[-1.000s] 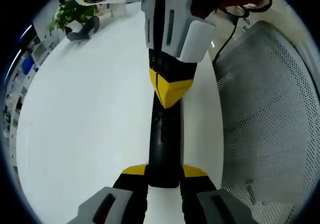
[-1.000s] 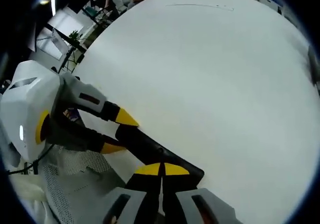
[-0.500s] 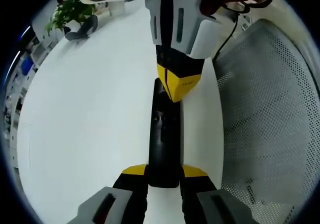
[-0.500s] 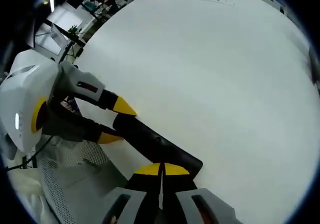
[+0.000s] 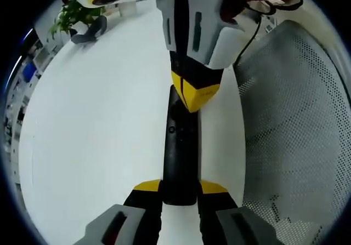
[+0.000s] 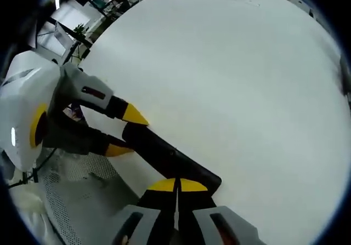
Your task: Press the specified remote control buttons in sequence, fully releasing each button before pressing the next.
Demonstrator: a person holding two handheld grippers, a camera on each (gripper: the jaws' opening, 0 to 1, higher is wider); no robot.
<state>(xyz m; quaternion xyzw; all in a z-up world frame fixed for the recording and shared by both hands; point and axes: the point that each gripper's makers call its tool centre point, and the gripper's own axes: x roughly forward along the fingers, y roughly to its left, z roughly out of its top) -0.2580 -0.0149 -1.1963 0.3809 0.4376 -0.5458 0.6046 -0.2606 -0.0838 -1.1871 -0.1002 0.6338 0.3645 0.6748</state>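
Note:
A long black remote [image 5: 179,152] lies lengthwise on the white table [image 5: 98,124]. My left gripper [image 5: 180,187] is shut on its near end, one yellow tip on each side. My right gripper [image 5: 193,100] comes in from the far side, shut, with its joined yellow tips over the remote's far end. Whether they touch the buttons I cannot tell. In the right gripper view the right gripper [image 6: 176,185] sits shut above one end of the remote [image 6: 164,154]. The left gripper [image 6: 127,132] clamps the other end from the left.
A grey mesh chair [image 5: 296,124] stands right beside the table edge and the remote, and appears again as mesh chair [image 6: 82,201]. A green plant [image 5: 77,15] and a dark object [image 5: 90,34] sit at the far edge. The wide white tabletop [image 6: 247,80] stretches away.
The right gripper's tips have drawn back along the remote toward its far end, uncovering more of the button face. The left gripper's hold on the remote is unchanged.

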